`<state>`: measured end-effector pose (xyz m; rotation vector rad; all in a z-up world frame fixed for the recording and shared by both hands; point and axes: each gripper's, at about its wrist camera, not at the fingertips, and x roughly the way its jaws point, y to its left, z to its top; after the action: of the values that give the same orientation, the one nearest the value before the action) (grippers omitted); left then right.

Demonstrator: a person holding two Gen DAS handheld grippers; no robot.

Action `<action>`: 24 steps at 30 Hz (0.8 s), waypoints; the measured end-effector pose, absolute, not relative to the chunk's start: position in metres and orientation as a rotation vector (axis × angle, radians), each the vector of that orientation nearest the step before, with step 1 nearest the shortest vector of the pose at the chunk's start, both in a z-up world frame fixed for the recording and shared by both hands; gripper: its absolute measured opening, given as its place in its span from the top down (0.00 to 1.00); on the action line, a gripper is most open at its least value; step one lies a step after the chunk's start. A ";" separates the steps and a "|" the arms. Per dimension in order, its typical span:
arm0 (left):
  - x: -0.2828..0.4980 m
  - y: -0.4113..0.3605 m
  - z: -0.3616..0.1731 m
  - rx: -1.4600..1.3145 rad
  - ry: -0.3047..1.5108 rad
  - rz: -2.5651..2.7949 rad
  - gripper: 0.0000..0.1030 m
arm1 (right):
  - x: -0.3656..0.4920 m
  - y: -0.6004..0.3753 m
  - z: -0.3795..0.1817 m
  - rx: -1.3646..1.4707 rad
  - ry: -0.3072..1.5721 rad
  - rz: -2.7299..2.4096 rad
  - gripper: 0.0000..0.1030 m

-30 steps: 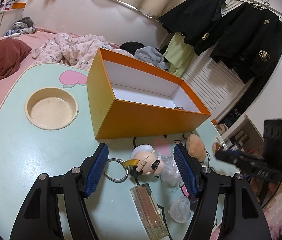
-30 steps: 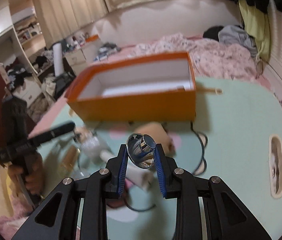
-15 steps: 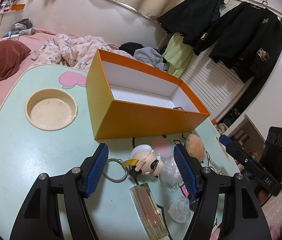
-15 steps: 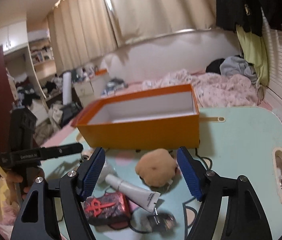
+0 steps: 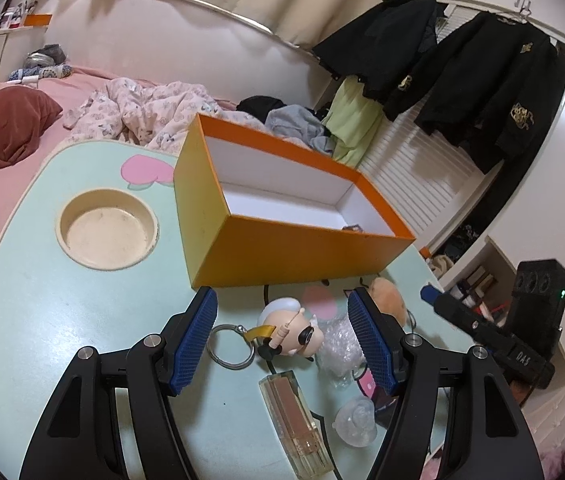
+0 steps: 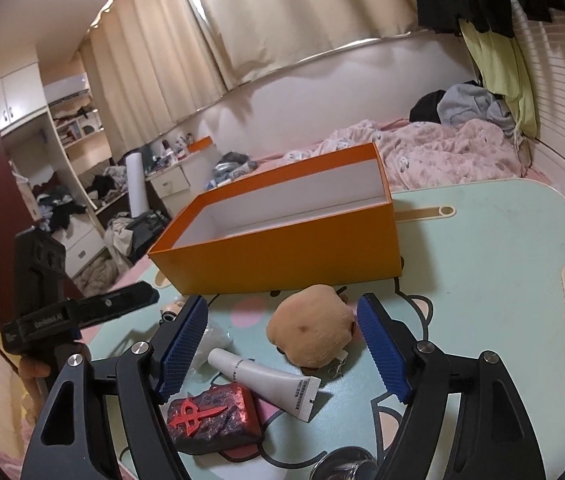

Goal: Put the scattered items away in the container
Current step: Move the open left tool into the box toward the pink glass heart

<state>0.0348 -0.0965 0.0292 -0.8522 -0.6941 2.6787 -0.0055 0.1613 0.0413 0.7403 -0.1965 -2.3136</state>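
With both tongs spread and holding nothing, step in hand = picking next item. Right gripper (image 6: 282,344): jaws wide, plush ball (image 6: 310,334) on table between them, pads not touching it. White tube (image 6: 266,380) and red-black pouch (image 6: 212,420) lie nearer camera than box. Left gripper (image 5: 282,340): jaws apart, doll keychain (image 5: 286,334) between them, untouched. Orange box (image 5: 282,256) just beyond clutter, almost empty. Judgement: next move needs drop onto plush, clamp, lift over near wall of box.
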 end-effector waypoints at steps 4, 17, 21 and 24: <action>0.033 -0.096 0.048 -0.822 -0.653 2.705 0.34 | -0.006 0.160 0.042 0.734 -0.175 -2.317 0.25; -0.095 -0.021 0.121 -1.325 -0.146 2.404 0.34 | -0.013 0.164 0.040 0.820 -0.262 -2.246 0.24; -0.130 -0.009 0.085 -1.515 -0.134 2.305 0.40 | -0.011 0.164 0.040 0.825 -0.263 -2.243 0.24; -0.136 -0.003 0.077 -1.537 -0.143 2.301 0.41 | -0.010 0.161 0.040 0.821 -0.248 -2.249 0.23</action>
<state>-0.1362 -0.0032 0.0769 -1.5373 -0.1429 2.3010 -0.0099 0.1609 0.0402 0.8206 -0.2478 -2.2491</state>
